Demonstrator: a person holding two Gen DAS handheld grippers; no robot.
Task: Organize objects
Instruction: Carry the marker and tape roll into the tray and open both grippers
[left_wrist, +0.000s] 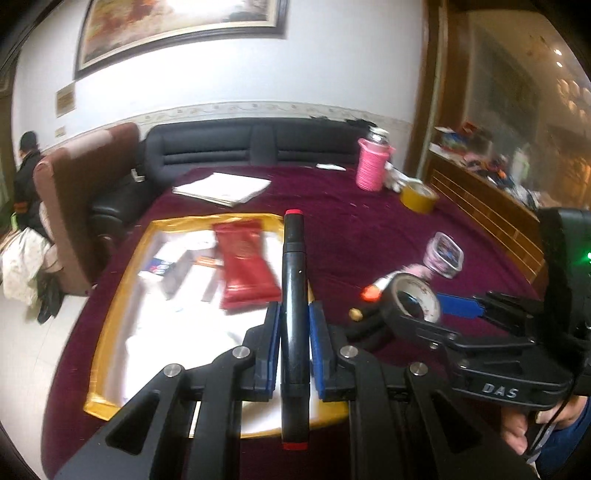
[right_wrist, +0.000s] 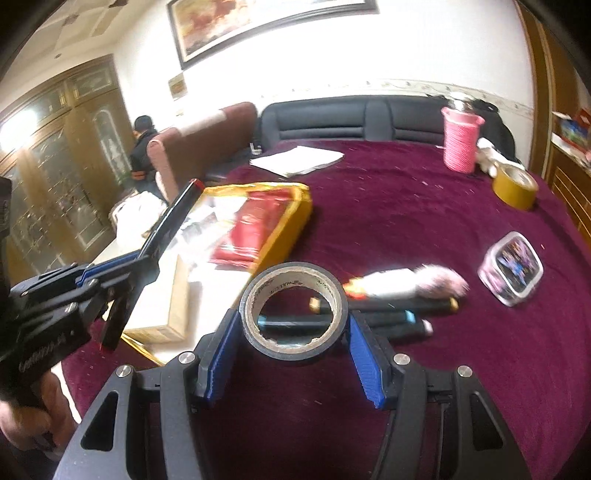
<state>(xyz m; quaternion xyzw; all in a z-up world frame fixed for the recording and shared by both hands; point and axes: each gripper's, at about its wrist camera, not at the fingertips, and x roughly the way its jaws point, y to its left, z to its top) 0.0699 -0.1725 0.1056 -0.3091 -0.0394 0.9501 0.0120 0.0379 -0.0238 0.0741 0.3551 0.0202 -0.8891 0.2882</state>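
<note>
In the left wrist view, the left gripper (left_wrist: 294, 354) was clenched on a black marker (left_wrist: 293, 295) with red end caps, the barrel running lengthwise between the two blue pads (left_wrist: 272, 347) and held above the gold-rimmed tray (left_wrist: 107, 317). The tray lay on the maroon tablecloth (left_wrist: 332, 206) and contained a red packet (left_wrist: 245, 264) among papers. To the right, the right gripper (left_wrist: 424, 306) held a roll of black tape (left_wrist: 412, 299).

In the right wrist view, the right gripper (right_wrist: 293, 332) grasped the roll of black tape (right_wrist: 293, 306) by its sides, the blue pads (right_wrist: 221, 350) pressing on both flanks and the roll raised over the cloth. Behind the roll, several dark markers (right_wrist: 384, 314) lay on the tablecloth (right_wrist: 388, 206), just beside a white tube (right_wrist: 399, 282). A small clear lidded box (right_wrist: 511, 267) lay further right, a yellow tape roll (right_wrist: 515, 186) and a pink cup (right_wrist: 460, 142) well beyond. At left, the left gripper (right_wrist: 147, 258) held the black marker (right_wrist: 173, 221) over the tray (right_wrist: 284, 236).
</note>
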